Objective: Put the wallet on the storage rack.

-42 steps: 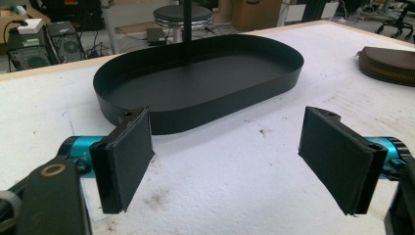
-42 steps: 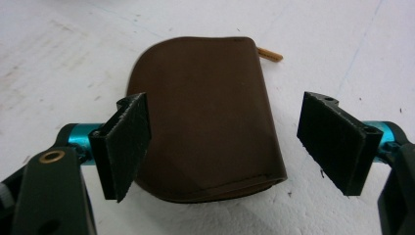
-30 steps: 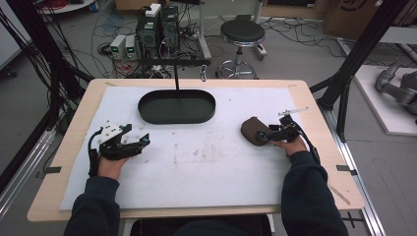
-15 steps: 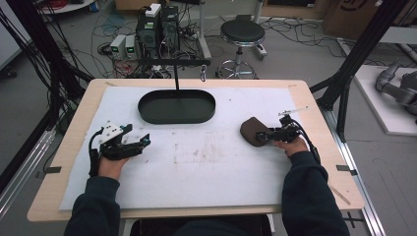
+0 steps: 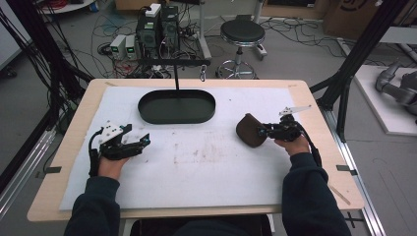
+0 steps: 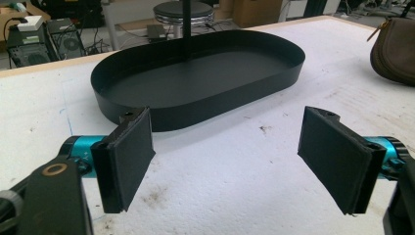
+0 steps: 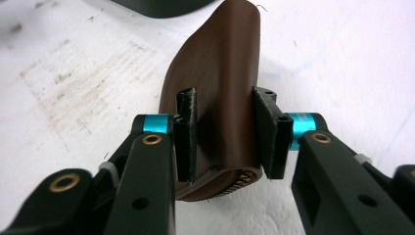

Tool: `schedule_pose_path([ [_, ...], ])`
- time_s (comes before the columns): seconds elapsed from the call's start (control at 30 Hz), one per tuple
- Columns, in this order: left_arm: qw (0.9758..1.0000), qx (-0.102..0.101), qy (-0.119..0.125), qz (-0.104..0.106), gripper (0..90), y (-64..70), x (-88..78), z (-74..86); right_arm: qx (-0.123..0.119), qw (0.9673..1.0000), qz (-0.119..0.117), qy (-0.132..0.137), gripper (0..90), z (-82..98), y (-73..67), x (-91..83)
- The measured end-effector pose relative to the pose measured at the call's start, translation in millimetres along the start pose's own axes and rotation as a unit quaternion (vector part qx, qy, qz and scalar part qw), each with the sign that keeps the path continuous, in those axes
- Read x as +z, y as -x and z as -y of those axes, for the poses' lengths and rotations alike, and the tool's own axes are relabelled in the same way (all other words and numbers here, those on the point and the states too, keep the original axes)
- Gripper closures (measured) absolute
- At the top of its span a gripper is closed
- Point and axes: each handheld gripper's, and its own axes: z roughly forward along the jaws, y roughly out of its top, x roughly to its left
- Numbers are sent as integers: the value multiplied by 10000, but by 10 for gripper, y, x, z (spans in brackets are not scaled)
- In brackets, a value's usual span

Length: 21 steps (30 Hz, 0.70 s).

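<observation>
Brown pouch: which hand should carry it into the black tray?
Right. The right gripper has just closed its fingers on the brown pouch; the left gripper is open, apart from it, near the black tray.

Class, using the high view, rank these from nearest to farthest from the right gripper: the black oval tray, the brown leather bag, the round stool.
1. Brown leather bag: between the right gripper's jaws.
2. Black oval tray: mid-table, to its left.
3. Round stool: on the floor beyond the table.
</observation>
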Motion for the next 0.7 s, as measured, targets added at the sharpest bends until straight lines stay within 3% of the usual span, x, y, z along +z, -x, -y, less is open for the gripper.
schedule_pose_path([
  [0.13, 10000, 7, 0, 2, 206, -2, -5, -3, -678, 9970, 365, 79, 687, -86, -199, 12],
  [0.23, 10000, 8, 1, 9, 206, -1, -5, -3, -1021, 9938, 438, 90, 683, -117, -288, 35],
  [0.43, 10000, 19, -11, 32, 206, 8, 2, -2, -988, 9948, 144, 193, 633, -112, -293, 42],
  [0.6, 10000, 16, 3, 28, 206, 4, -3, -3, -959, 9950, 49, -264, 546, -82, -299, 215],
  [0.7, 10000, 14, -1, 32, 206, 1, -4, -2, -923, 9955, -5, -203, 562, -91, -313, 255],
])
